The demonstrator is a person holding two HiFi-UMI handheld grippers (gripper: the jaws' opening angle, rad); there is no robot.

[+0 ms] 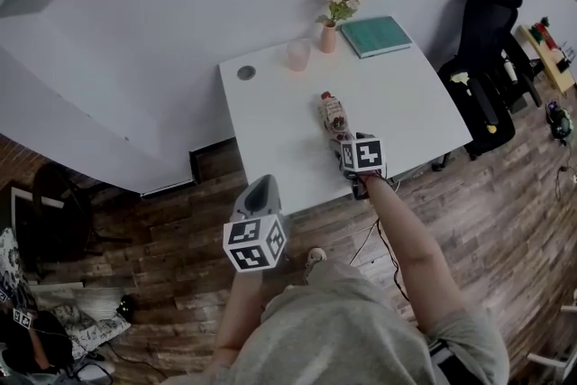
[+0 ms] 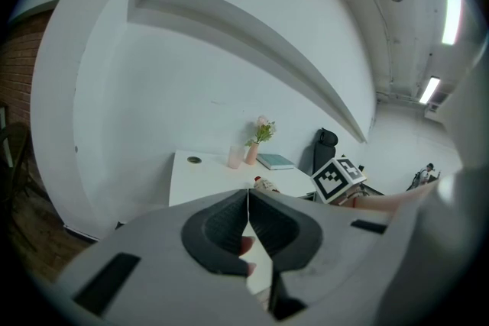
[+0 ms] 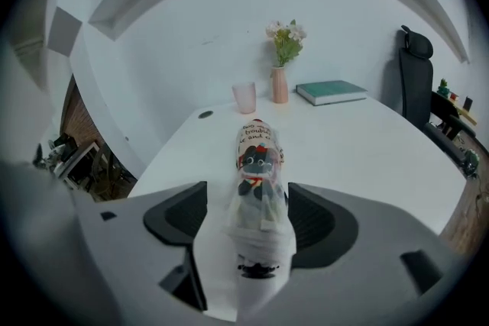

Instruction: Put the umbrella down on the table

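Closest to the head camera, the left gripper [image 1: 262, 185] hangs over the plank floor [image 1: 180, 221], short of the white table's [image 1: 270, 122] near edge. Its own view shows the pads meeting at their tips, holding nothing. At that edge the right gripper [image 1: 343, 138] points down over the tabletop with its jaws spread wide. The folded umbrella [image 1: 334, 113] lies flat on the table, its near end between the pads. Bare tabletop lies on both sides of it. The cup [image 1: 298, 55], flower vase [image 1: 329, 36] and book [image 1: 377, 35] keep to the far edge, well apart (an office chair [image 1: 482, 59] stands past the right corner). Only the right gripper view shows table between the left pad and the umbrella's clear printed sleeve; in the head view the marker cube [image 1: 362, 155] hides this.
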